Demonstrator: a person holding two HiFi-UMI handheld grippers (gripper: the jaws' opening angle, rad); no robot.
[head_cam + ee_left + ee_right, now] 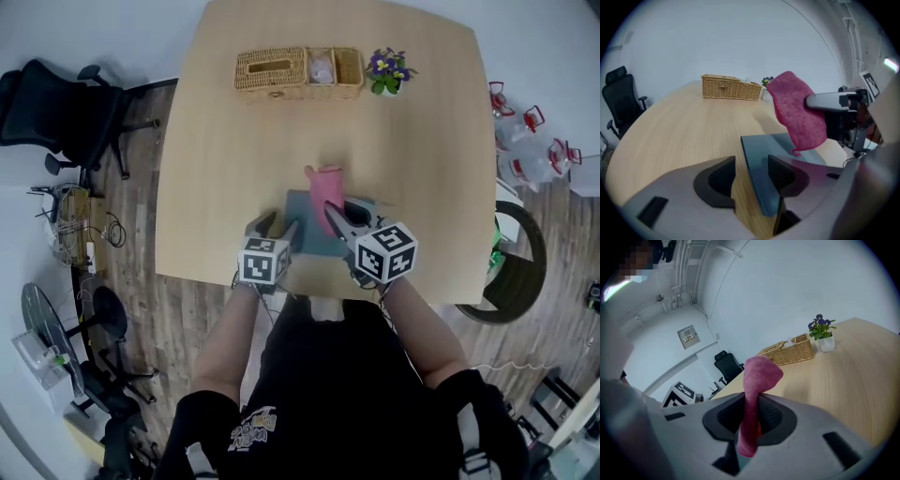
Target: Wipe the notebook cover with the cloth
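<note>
Setting: we class this as an office-type workroom.
- Black wheeled office chair (pixel 56 112) at the far left; we see one again in the right gripper view.
- Pale wood tabletop (pixel 225 187) on a wood-plank floor (pixel 187 309), with plain white walls.
- Desk tidies at the far edge: a wicker basket (pixel 272 73) with compartments and a small potted plant (pixel 387 70).
- Loose cables (pixel 80 225) and gear on the floor at left.
- Clear plastic jugs (pixel 530 150) with red fittings at right.
- Exposed pipes (pixel 684 268) and a small wall panel (pixel 688 336), which we read as utility fittings.
</note>
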